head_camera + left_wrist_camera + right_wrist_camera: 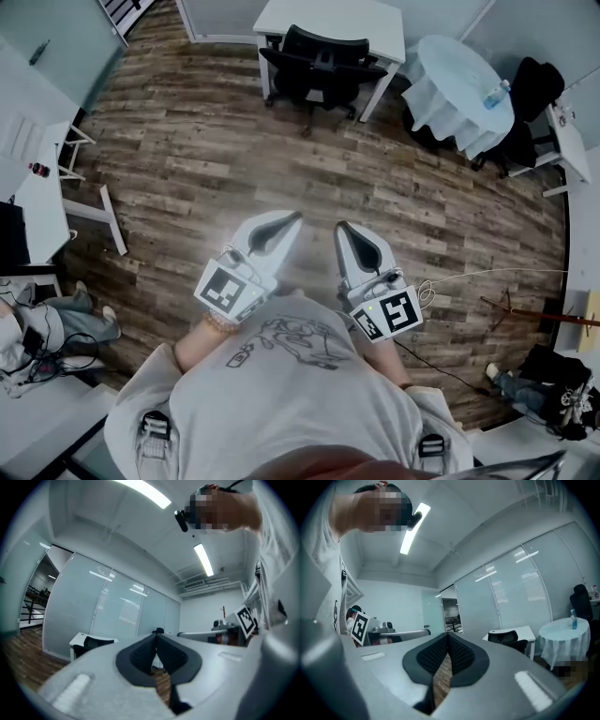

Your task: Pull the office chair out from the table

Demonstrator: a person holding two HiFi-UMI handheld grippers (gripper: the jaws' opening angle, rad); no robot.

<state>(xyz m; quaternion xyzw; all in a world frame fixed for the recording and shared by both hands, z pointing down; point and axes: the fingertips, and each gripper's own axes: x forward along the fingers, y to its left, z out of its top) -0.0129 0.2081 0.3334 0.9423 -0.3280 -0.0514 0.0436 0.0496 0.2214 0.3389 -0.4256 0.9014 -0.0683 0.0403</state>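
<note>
A black office chair (321, 64) stands pushed in at a white table (330, 21) at the far end of the room. It also shows small in the left gripper view as the chair (96, 642) and in the right gripper view as the chair (509, 638). My left gripper (298, 217) and right gripper (339, 226) are held close to my body, level, pointing toward the chair, far from it. Both are shut with nothing between the jaws.
Wood floor (281, 159) lies between me and the chair. A round table with a white cloth (459, 80) and a bottle (497, 93) stands at the back right, with dark chairs (536, 86) by it. White desks (37, 187) line the left side, where a person sits (37, 323).
</note>
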